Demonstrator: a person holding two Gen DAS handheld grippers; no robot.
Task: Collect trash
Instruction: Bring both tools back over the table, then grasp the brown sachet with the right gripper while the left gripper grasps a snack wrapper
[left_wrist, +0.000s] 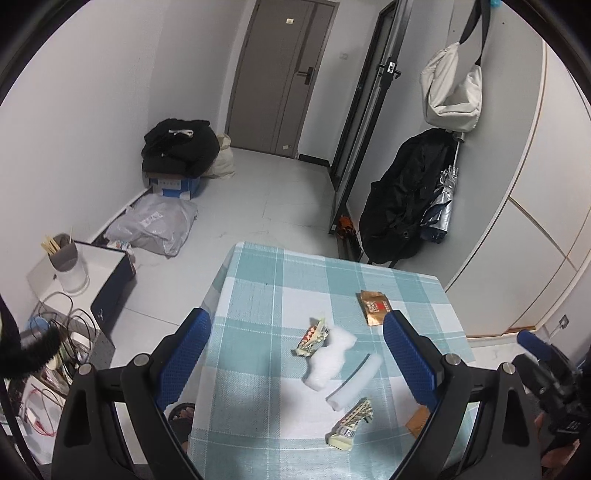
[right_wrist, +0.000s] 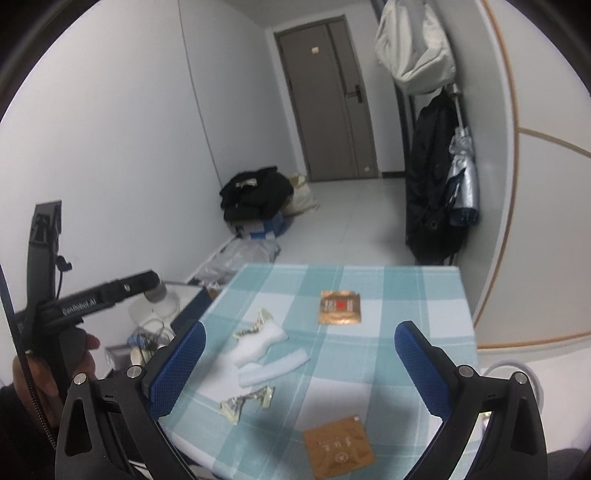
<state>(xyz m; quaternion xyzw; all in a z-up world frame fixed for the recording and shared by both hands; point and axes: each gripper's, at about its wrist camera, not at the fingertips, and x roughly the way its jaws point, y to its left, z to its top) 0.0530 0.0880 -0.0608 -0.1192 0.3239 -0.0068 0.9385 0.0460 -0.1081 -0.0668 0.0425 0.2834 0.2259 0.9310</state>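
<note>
Foil and foam litter the counter (right_wrist: 424, 295): we hold both the left hand-held gripper (left_wrist: 297, 354) and the right hand-held gripper (right_wrist: 299, 363) wide and empty above featherlight, crinkly wrappers (right_wrist: 246, 402), best pinched at a raised edge, with the brown sachet (right_wrist: 338, 450) at six o'clock.
</note>
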